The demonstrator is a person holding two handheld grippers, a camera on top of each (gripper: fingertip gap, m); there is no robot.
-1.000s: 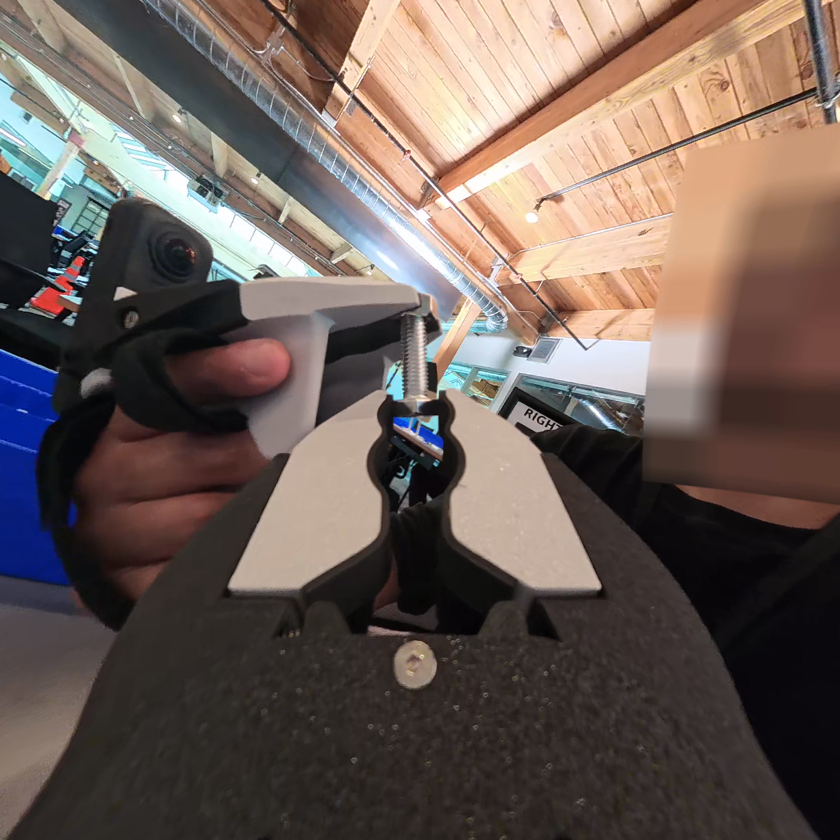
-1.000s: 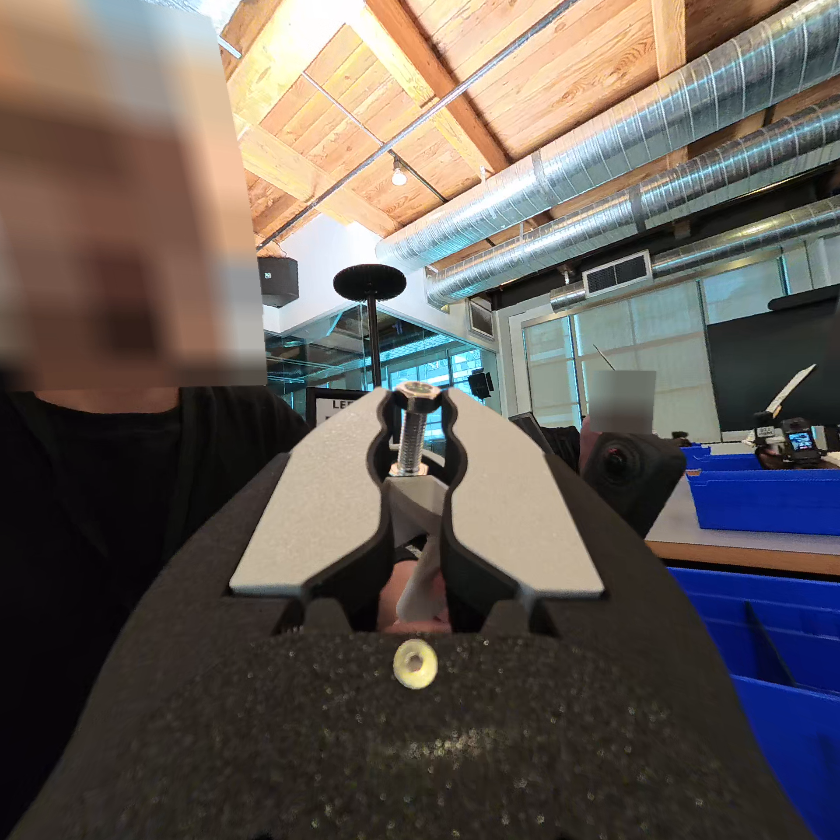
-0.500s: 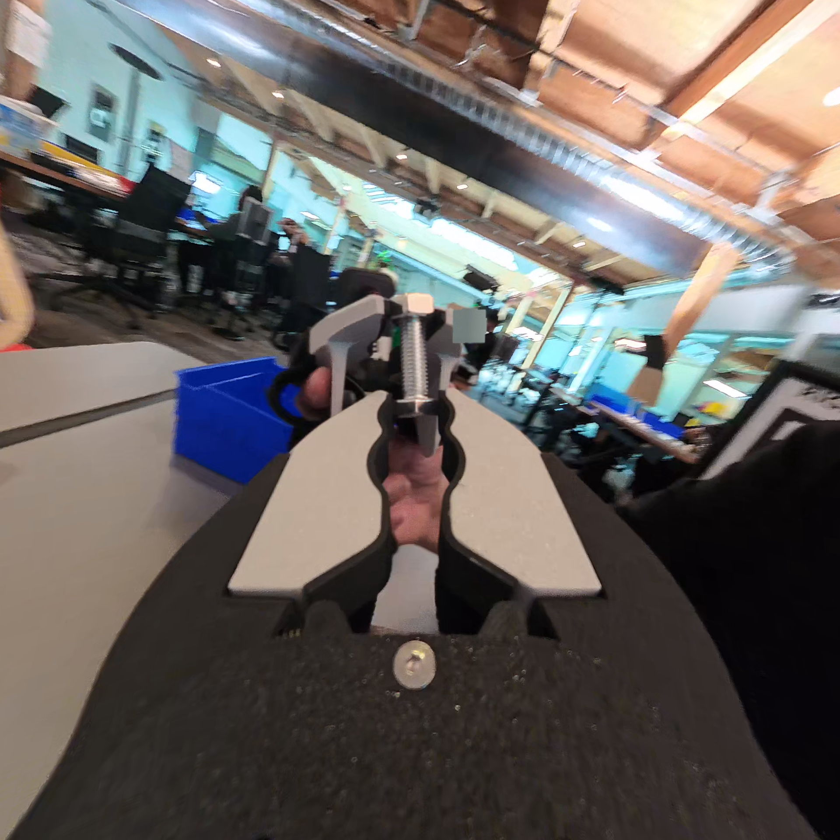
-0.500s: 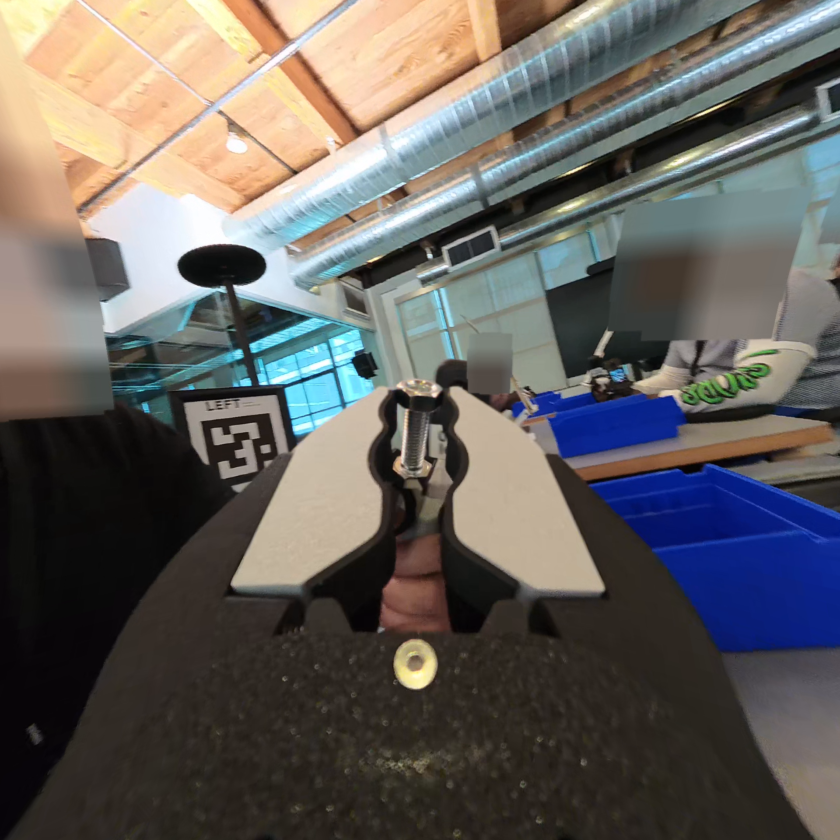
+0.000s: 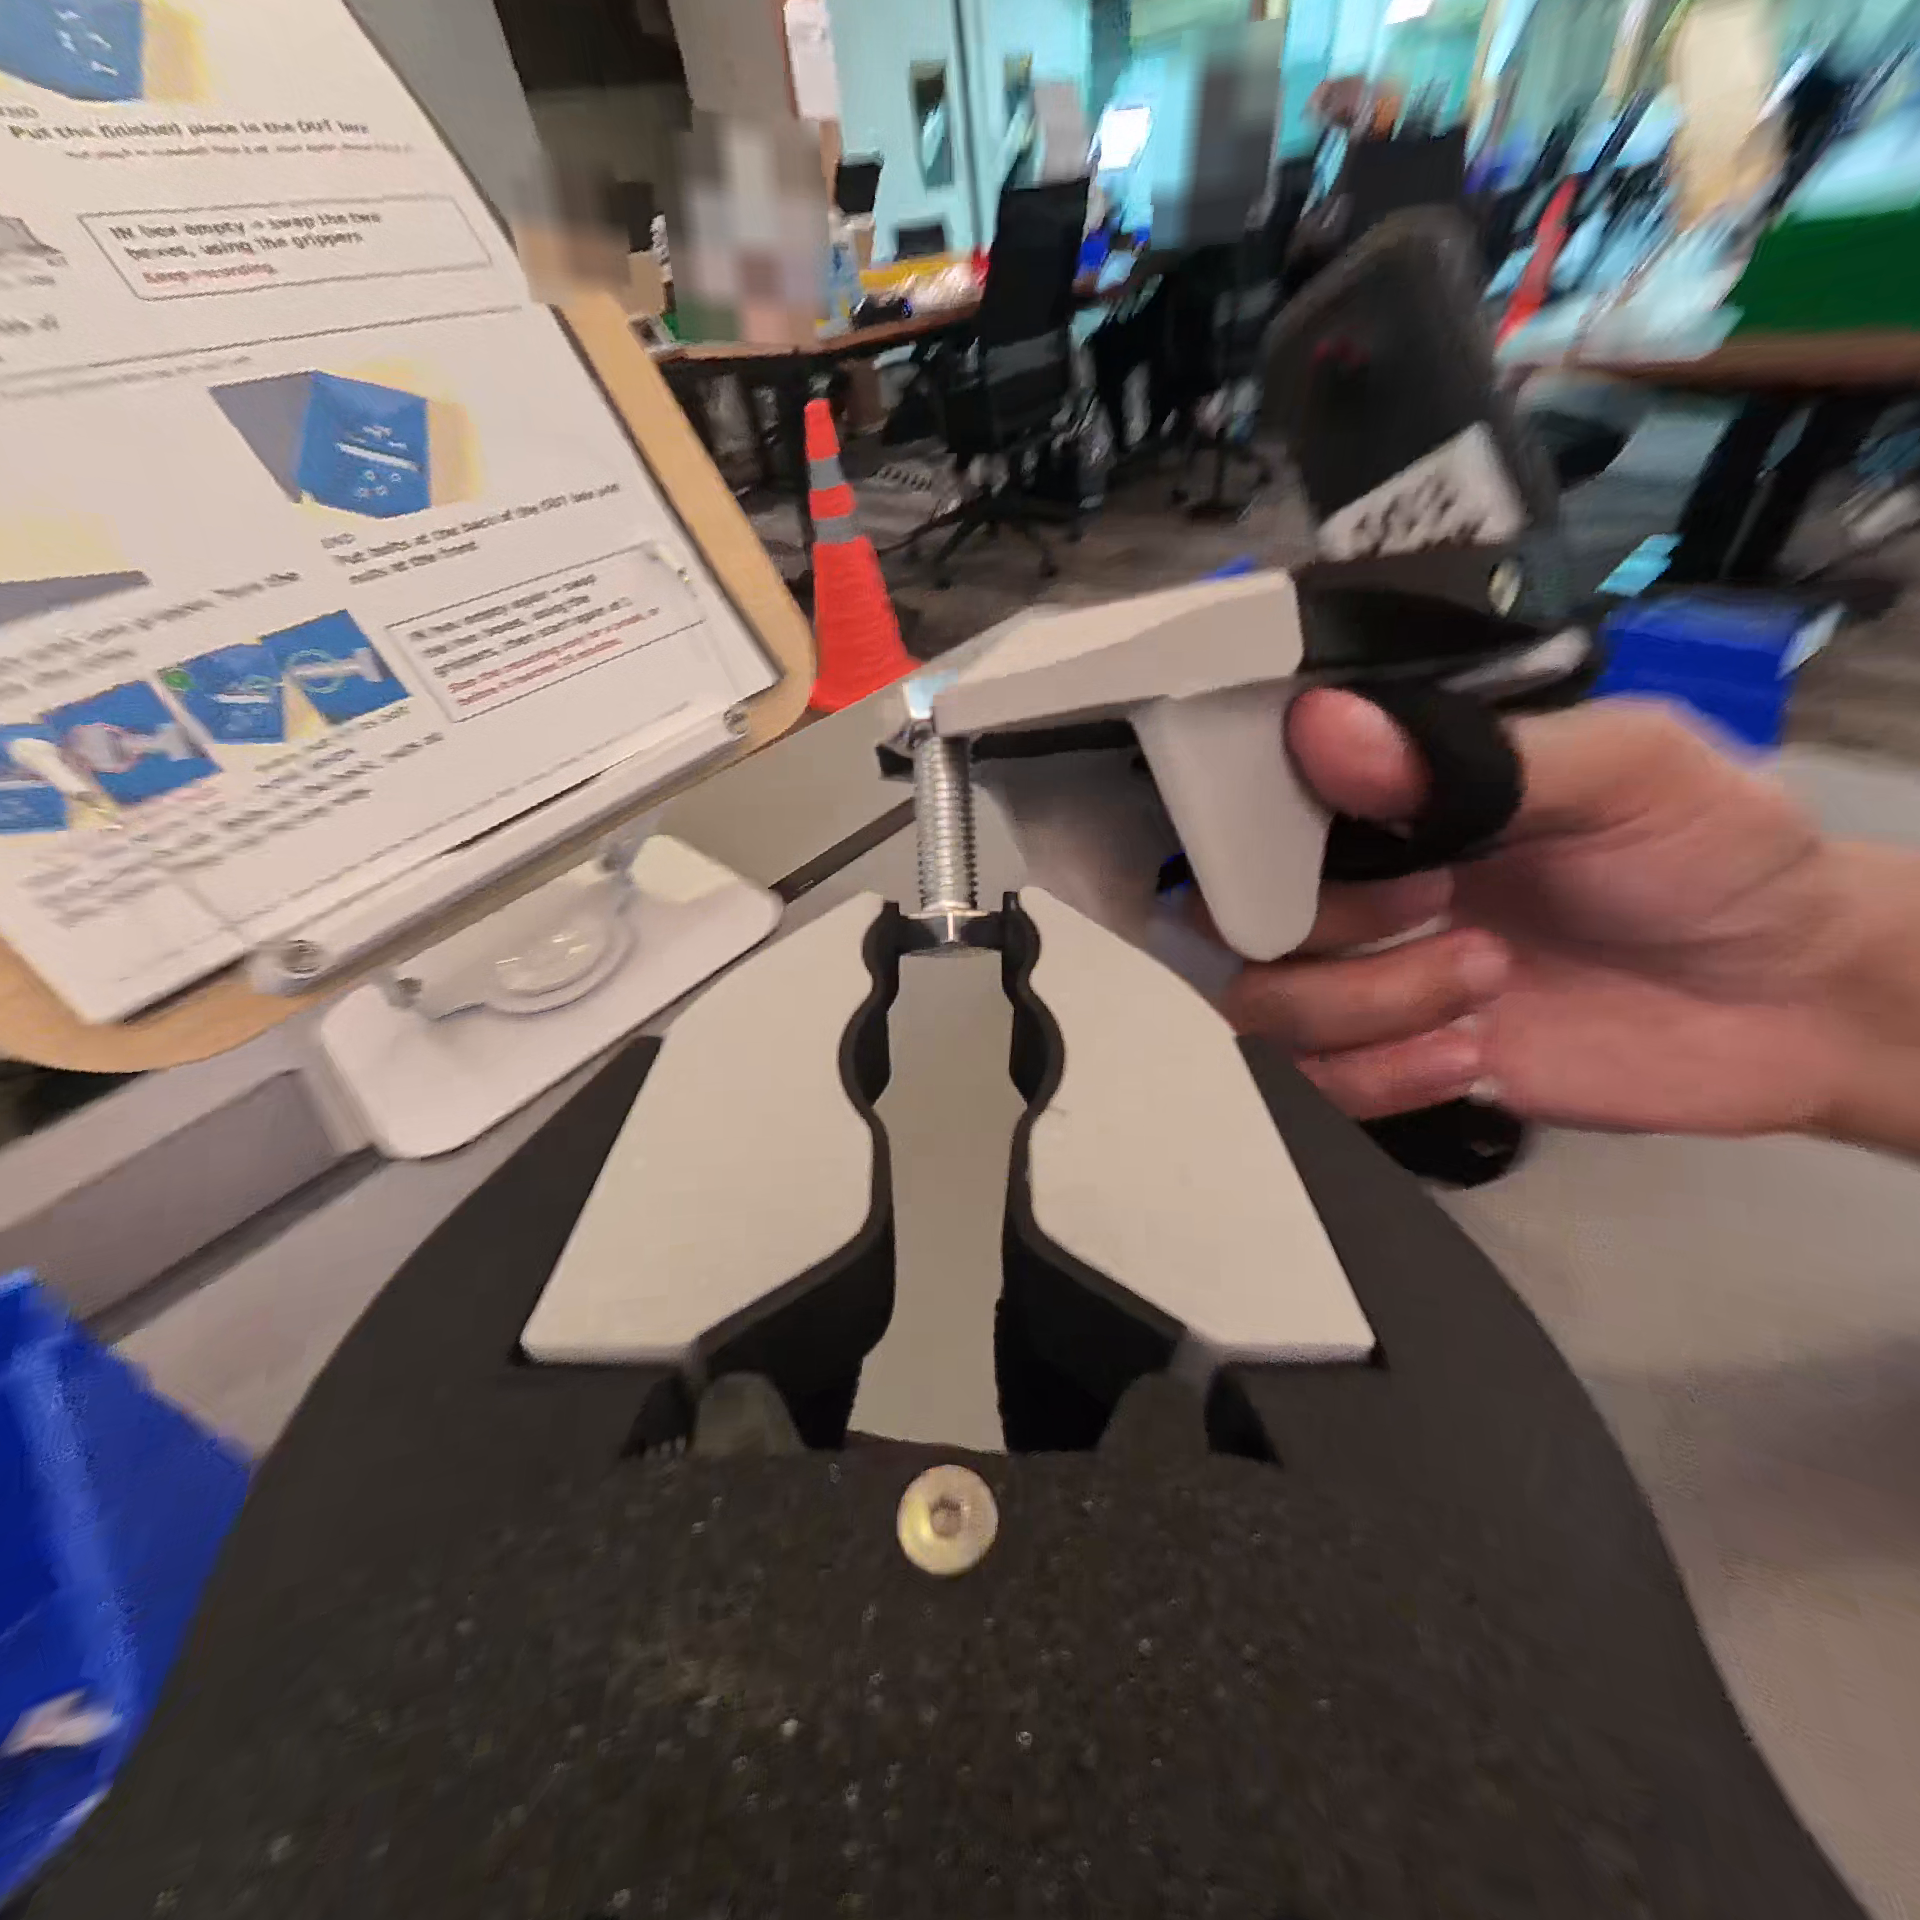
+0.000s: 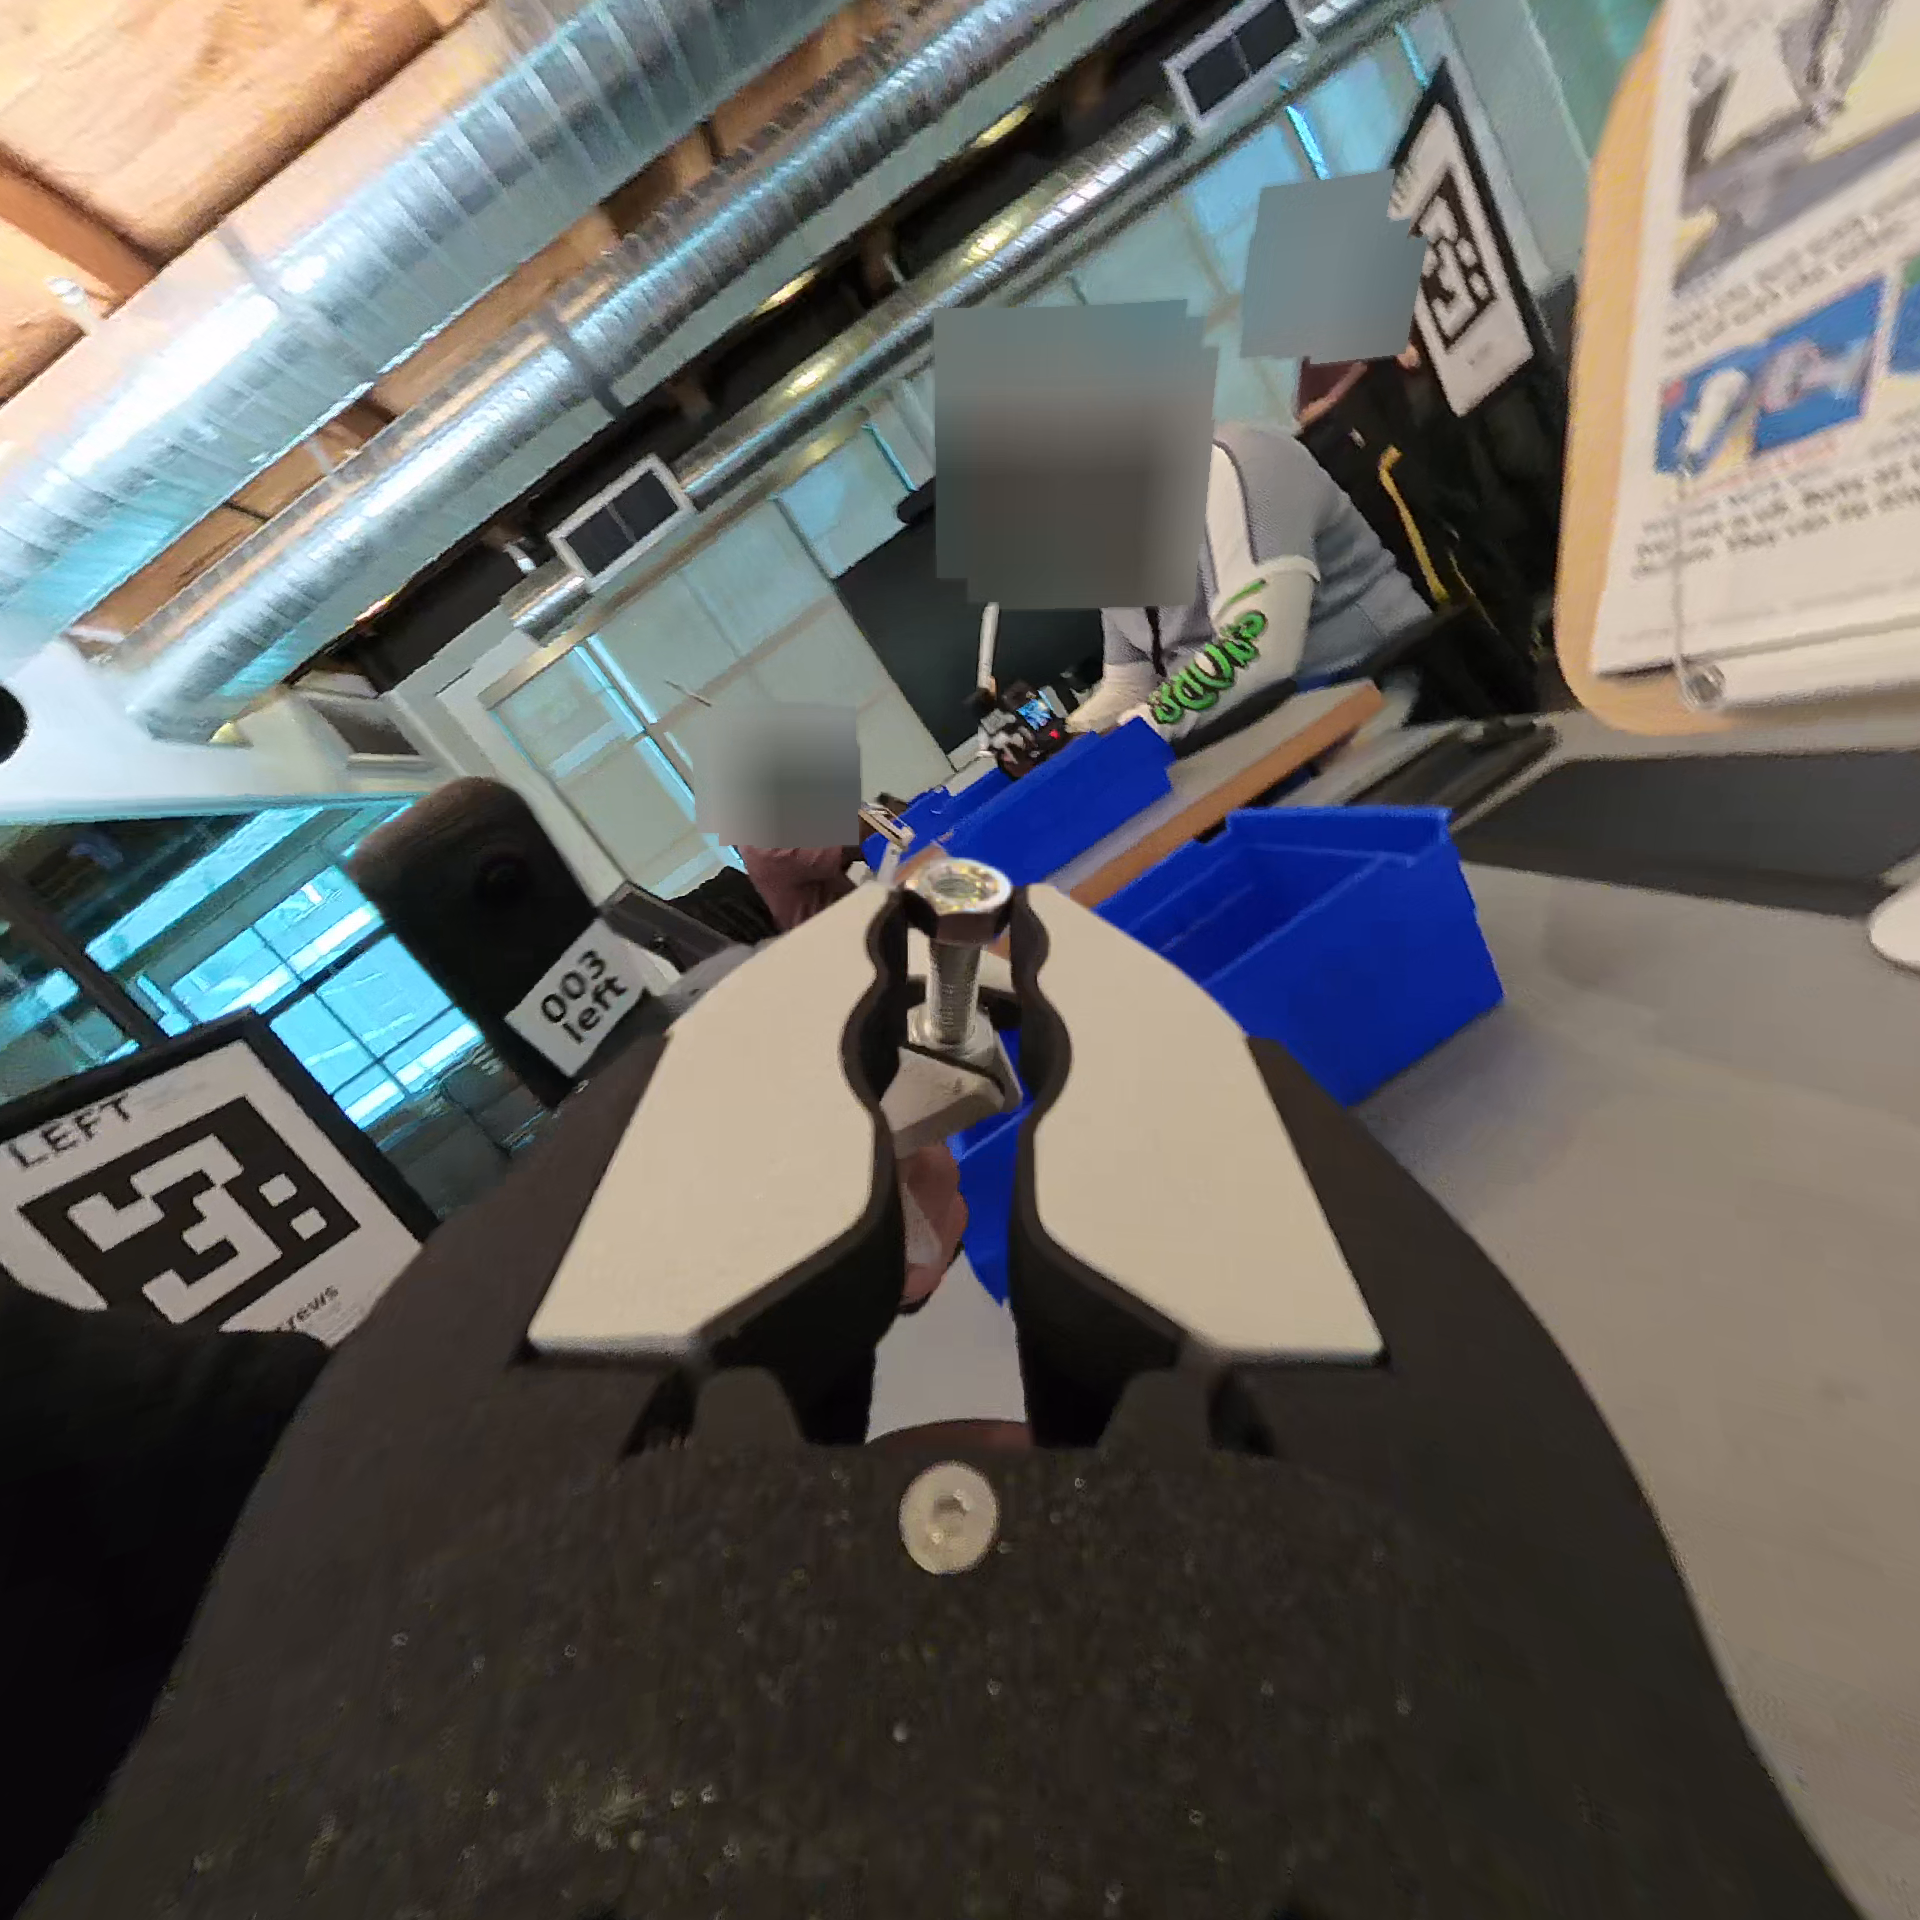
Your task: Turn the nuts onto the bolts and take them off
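A silver bolt (image 5: 944,831) with a nut (image 5: 944,928) on its threaded end is held in the air above the grey table (image 5: 1621,1351), between two grippers. The left gripper (image 5: 948,925) is nearly closed, its tips pinching the nut, while the right gripper (image 6: 953,894) is nearly closed on the bolt's hex head. In the left wrist view that head is mostly hidden by the right gripper's fingers (image 5: 1117,660), and the hand (image 5: 1558,935) holding that gripper and the room behind are blurred.

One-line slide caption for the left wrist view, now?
Left gripper pinches a silver nut on a threaded steel bolt, whose head the right gripper clamps.
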